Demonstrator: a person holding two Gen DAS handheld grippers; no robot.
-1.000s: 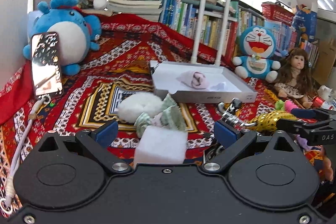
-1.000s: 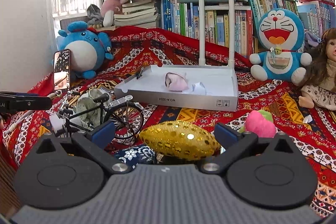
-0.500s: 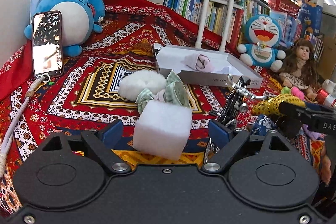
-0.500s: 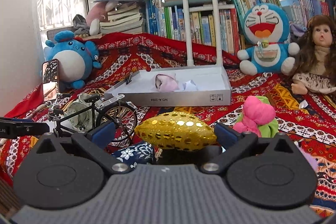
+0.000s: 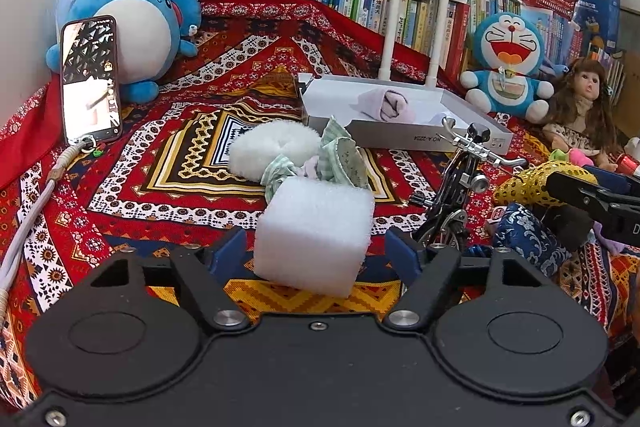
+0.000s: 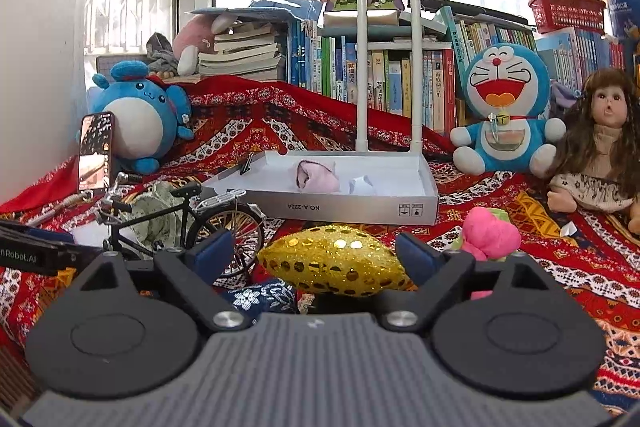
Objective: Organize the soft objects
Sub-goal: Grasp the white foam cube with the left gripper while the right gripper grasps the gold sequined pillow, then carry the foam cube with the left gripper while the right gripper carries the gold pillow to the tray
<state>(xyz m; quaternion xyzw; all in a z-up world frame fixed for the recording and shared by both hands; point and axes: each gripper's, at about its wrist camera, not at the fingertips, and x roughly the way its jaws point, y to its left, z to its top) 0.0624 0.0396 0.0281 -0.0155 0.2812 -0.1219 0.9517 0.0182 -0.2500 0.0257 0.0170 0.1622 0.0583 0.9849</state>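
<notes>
While the patterned red cloth (image 5: 168,163) covers the whole surface, the white tray (image 6: 416,205) sits at its middle with a rolled pink cloth (image 6: 316,178) inside. Nearer the cameras, a model bicycle (image 6: 188,219) stands between the two grippers. The left gripper (image 5: 316,253) has its fingers (image 5: 228,253) closing around a white foam block (image 5: 314,235); small gaps remain on both sides, so the pads are not yet pressing. The right gripper (image 6: 316,253) has its fingers (image 6: 412,255) closing around a gold sequined cushion (image 6: 336,259), also without visible contact. A pink plush (image 6: 490,233) lies just beside that cushion.
</notes>
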